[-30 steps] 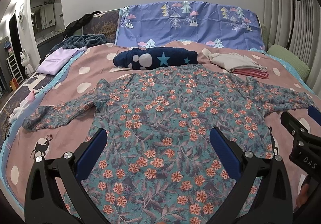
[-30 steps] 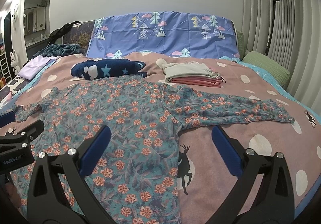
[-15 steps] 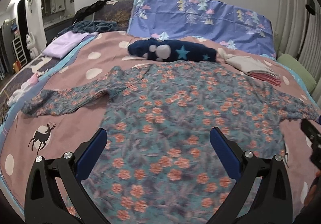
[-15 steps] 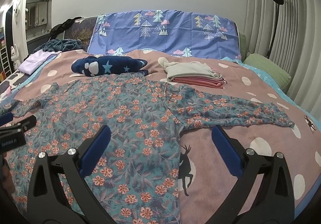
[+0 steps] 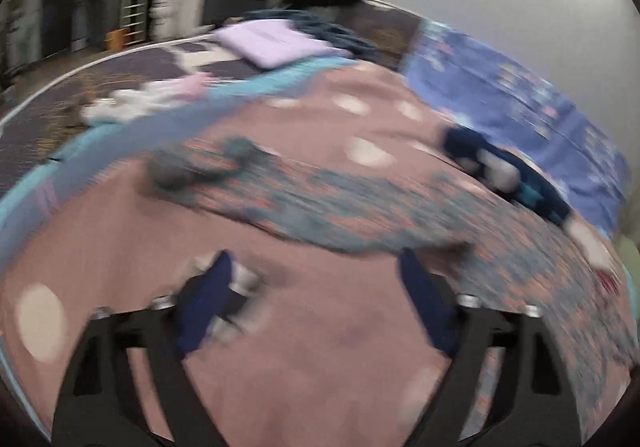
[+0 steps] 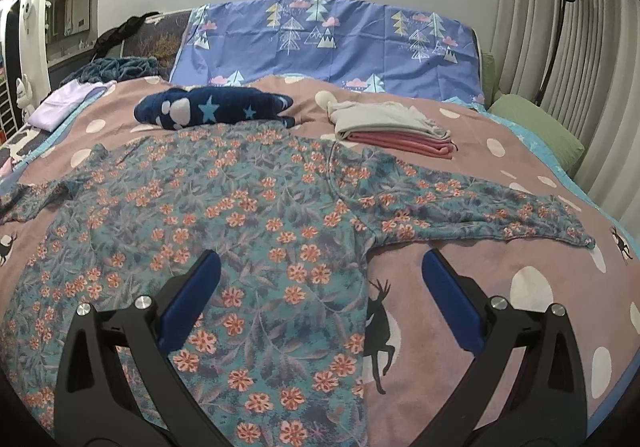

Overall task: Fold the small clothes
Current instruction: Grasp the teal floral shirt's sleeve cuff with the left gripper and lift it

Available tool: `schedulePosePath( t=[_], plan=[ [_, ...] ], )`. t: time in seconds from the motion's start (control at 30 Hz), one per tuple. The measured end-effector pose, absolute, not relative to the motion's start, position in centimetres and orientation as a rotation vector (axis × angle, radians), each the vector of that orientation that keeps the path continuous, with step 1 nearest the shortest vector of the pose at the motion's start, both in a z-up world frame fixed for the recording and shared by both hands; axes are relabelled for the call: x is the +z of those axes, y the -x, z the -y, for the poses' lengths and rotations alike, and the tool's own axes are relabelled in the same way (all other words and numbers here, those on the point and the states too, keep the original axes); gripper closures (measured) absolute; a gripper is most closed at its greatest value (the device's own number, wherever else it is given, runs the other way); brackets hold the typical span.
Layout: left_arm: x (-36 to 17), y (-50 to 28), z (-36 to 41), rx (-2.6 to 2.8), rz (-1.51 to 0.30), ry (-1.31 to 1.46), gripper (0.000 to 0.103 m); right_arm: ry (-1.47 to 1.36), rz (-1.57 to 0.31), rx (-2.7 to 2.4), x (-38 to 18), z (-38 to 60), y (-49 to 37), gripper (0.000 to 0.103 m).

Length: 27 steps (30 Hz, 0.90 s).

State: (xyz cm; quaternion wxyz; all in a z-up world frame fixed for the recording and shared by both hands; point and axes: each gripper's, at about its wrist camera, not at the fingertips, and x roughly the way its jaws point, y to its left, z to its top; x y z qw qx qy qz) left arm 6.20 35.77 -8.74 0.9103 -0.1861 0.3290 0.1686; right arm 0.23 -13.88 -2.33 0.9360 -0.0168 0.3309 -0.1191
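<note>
Floral shirt flat on bed; left gripper spread – empty; right gripper spread above hem

left claw swung leftward, now facing floral shirt's sleeve

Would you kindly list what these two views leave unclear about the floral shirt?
- Left wrist view: motion blur smears the shirt; its sleeve end is indistinct.
- Right wrist view: the hem is cut off by the bottom edge and hidden behind the right tool.
- Left sleeve end: cut off at the frame's left edge.
</note>
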Motion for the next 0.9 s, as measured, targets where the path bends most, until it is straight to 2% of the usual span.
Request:
schedulePosePath(
  t=[0.03, 0.07, 0.13, 0.3, 0.37, 0.43, 0.47, 0.5, 0.6, 0.73, 0.9],
  plan=[
    [-9.0, -6.5, -37.4, 0.375, -0.685, 0.415, 0.035, 0.039, -0.679, -0.243, -2.5, 13.7, -0.4, 0.002],
    [-9.5, -6.7, -39.7, 0.409, -0.683, 0.469, 0.043, 0.04, -0.679, -0.243, -2.6, 13.6, -0.5, 0.002],
    [-10.5, -7.1, -43.2, 0.454, -0.668, 0.534, 0.049, 0.043, -0.682, -0.242, -2.8, 13.4, -0.8, 0.002],
    [-12.9, -10.4, -48.1, 0.524, -0.76, 0.505, 0.049, 0.063, -0.708, -0.25, -3.5, 12.9, -1.6, 0.002],
    [-13.5, -12.1, -49.3, 0.516, -0.782, 0.508, 0.055, 0.064, -0.712, -0.252, -3.6, 12.8, -1.8, 0.002],
    [-13.3, -12.8, -49.6, 0.536, -0.769, 0.475, 0.066, 0.063, -0.712, -0.252, -3.7, 12.7, -2.0, 0.002],
    [-12.8, -13.4, -49.6, 0.544, -0.762, 0.446, 0.084, 0.065, -0.712, -0.252, -3.7, 12.7, -2.0, 0.002],
    [-12.4, -13.7, -49.6, 0.526, -0.758, 0.443, 0.097, 0.067, -0.713, -0.252, -3.7, 12.7, -2.1, 0.002],
    [-10.3, -14.0, -48.6, 0.404, -0.696, 0.461, 0.098, 0.078, -0.724, -0.256, -4.1, 12.6, -2.6, 0.002],
    [-6.0, -14.6, -43.3, 0.226, -0.616, 0.372, 0.098, 0.058, -0.732, -0.259, -4.4, 12.7, -3.2, 0.002],
    [-2.2, -15.3, -33.1, -0.031, -0.577, 0.266, 0.098, 0.06, -0.736, -0.245, -4.8, 12.7, -3.9, 0.002]
  ],
)
